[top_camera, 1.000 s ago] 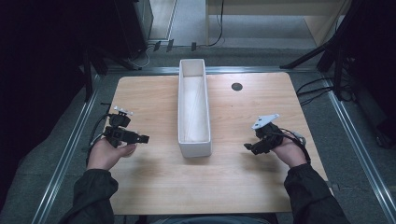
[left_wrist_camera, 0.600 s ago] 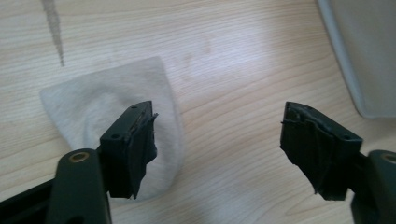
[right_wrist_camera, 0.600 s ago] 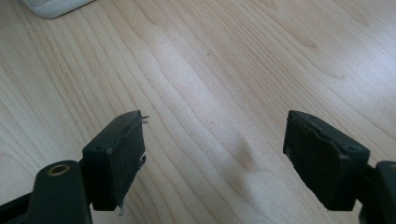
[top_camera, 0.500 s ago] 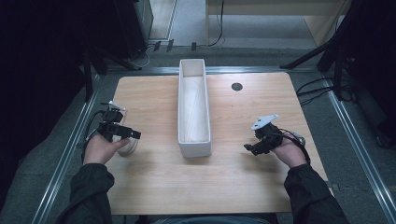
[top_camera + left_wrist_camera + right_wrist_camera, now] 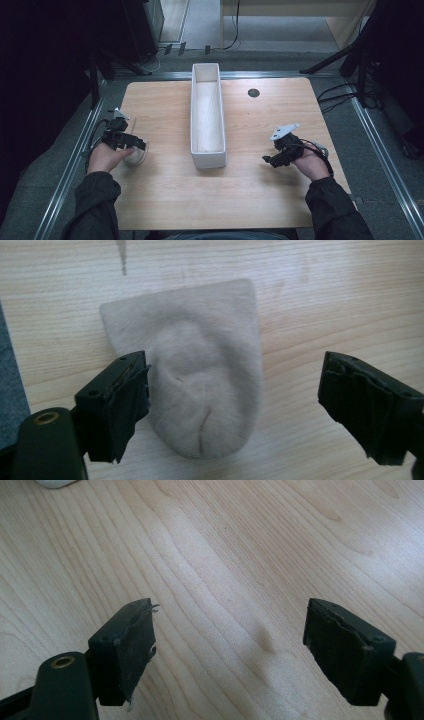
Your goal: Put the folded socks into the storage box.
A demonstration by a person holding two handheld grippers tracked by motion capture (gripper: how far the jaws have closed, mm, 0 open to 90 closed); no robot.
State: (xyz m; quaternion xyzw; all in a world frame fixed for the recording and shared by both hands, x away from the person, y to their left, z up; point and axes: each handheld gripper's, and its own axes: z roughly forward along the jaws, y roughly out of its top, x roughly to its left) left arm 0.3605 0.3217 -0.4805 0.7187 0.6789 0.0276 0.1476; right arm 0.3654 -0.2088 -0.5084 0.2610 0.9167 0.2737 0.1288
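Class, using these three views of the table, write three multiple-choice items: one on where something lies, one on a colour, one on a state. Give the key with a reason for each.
1. Where does the cream sock lie?
A. Inside the long tray
B. On the wooden table, beneath the left hand-held gripper
C. Beside the right hand-held gripper

2. What colour is the long narrow tray at the table's middle?
A. White
B. Black
C. Red

3. How do the jaws of the right hand-held gripper stand?
A. Shut on the sock
B. Shut on nothing
C. Open, over bare wood

Key: 1 B, since the left gripper view shows the sock flat on the wood between that gripper's open jaws. 2 A, as the high view shows its white walls. 3 C, since the right gripper view shows the jaws wide apart with wood grain between them.
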